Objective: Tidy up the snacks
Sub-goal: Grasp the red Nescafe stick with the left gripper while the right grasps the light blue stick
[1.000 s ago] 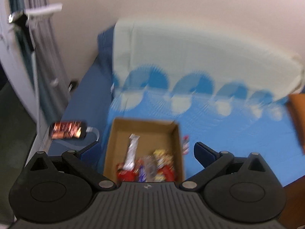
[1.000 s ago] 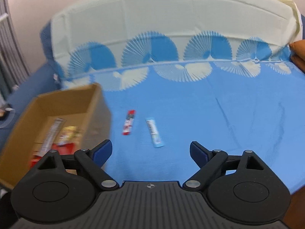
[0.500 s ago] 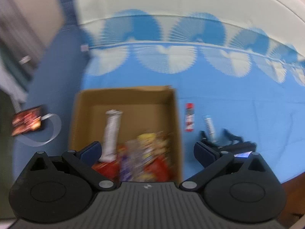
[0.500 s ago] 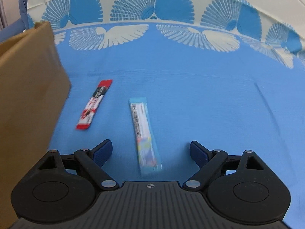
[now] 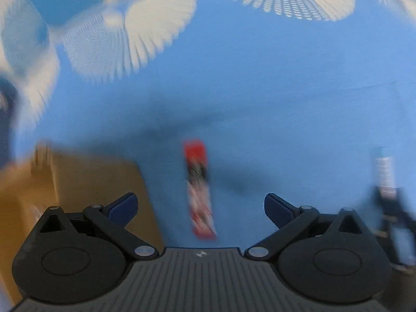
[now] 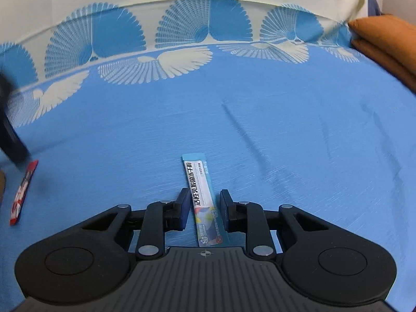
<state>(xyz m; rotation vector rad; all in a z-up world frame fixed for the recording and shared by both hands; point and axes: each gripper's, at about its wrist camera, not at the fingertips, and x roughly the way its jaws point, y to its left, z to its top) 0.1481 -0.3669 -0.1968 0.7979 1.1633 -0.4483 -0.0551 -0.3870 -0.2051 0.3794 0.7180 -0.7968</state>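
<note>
A light-blue snack stick (image 6: pixel 201 195) lies flat on the blue bedspread (image 6: pixel 286 130), pointing away from me. My right gripper (image 6: pixel 205 208) straddles its near half. The jaws are closing, and a thin gap still shows on each side of the stick. A red snack stick (image 5: pixel 199 189) lies between the wide-open fingers of my left gripper (image 5: pixel 200 202), which hovers just above it in a blurred picture. The cardboard box (image 5: pixel 78 182) stands at the left of that stick. The red stick (image 6: pixel 23 189) also shows at the right wrist view's left edge.
An orange cushion (image 6: pixel 384 41) lies at the far right of the bed. A cream band with blue fan patterns (image 6: pixel 182 33) runs along the back. The left gripper shows as a dark blur (image 6: pixel 10 130) above the red stick.
My left gripper has dropped from above the box to just over the red stick. My right gripper has come down onto the light-blue stick, and its jaws have narrowed around it.
</note>
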